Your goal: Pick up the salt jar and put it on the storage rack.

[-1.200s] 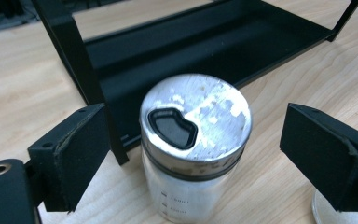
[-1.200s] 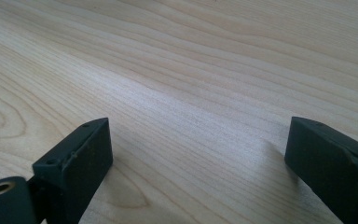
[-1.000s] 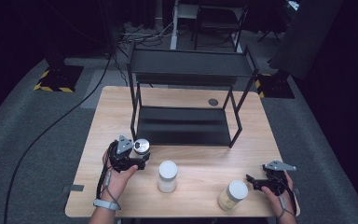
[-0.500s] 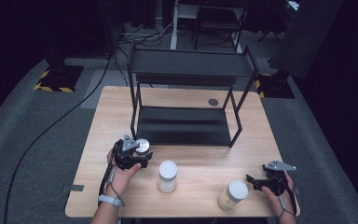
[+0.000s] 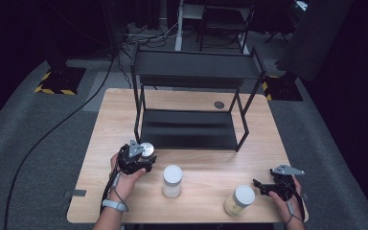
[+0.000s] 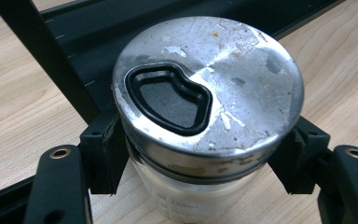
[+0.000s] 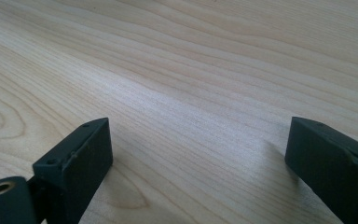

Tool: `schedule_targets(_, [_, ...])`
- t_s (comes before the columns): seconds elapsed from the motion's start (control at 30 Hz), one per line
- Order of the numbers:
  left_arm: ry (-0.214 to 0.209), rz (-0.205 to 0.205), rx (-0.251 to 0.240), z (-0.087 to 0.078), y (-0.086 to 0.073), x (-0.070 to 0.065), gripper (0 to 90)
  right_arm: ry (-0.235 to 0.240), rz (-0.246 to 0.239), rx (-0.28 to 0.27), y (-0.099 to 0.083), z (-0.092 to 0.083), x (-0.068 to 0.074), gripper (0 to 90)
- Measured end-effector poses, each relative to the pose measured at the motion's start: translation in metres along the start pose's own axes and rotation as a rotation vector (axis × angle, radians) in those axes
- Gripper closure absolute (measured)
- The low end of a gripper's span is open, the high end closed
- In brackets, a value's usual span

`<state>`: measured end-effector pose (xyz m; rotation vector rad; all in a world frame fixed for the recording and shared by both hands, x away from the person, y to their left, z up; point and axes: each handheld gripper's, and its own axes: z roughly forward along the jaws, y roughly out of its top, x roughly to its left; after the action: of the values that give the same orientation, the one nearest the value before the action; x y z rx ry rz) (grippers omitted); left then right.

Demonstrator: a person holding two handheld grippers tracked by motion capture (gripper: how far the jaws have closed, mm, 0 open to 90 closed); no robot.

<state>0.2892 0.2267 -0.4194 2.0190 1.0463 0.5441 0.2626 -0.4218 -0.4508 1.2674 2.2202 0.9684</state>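
Left tool (image 5: 141,160) sits at the lower left of the high view, pinching a glass jar with a scuffed metal lid (image 6: 208,86); its jaws have just been closing and now press on the jar's sides just under the lid's rim, as the left gripper view shows at lower left and lower right of that frame. The jar stands upright on the worktop (image 5: 201,165), its base touching the wood, just in front of the lower left leg of the black two-tier shelf rack (image 5: 191,72). In the left gripper view the lid carries a dark kidney-shaped rubber insert left of its middle, and the rack's black frame crosses the upper left behind the jar.

Right tool (image 5: 264,187) lies at the lower right of the high view, held in the person's right hand (image 5: 287,194) close to the worktop's near edge. Its jaws stand spread apart with nothing between them; in the right gripper view bare wood grain lies between the two black pads (image 7: 81,151).

Two more jars stand on the worktop in the lower middle of the high view: one with a white lid (image 5: 172,180) just right of the left tool, and one with pale yellowish contents (image 5: 238,200) just left of the right tool, apart from it.
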Motion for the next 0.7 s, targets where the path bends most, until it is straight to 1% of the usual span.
schedule_targets(0.1, [-0.002,-0.003,-0.003,-0.002,0.001,-0.001,29.5,0.0,0.0,0.0,0.0,0.0,0.0,7.5])
schedule_targets(0.2, [-0.004,-0.008,-0.016,-0.005,0.002,-0.002,29.5,0.0,0.0,0.0,0.0,0.0,0.0,7.5])
schedule_targets(0.3, [-0.008,-0.017,-0.02,-0.009,0.007,-0.002,29.5,0.0,0.0,0.0,0.0,0.0,0.0,7.4])
schedule_targets(0.4, [-0.005,-0.01,-0.027,-0.012,0.012,-0.004,29.5,0.0,0.0,0.0,0.0,0.0,0.0,7.4])
schedule_targets(0.47, [-0.011,-0.003,-0.029,-0.014,0.016,-0.004,29.5,0.0,0.0,0.0,0.0,0.0,0.0,7.4])
schedule_targets(0.7, [-0.023,0.001,-0.045,-0.019,0.028,-0.004,29.5,0.0,0.0,0.0,0.0,0.0,0.0,7.4])
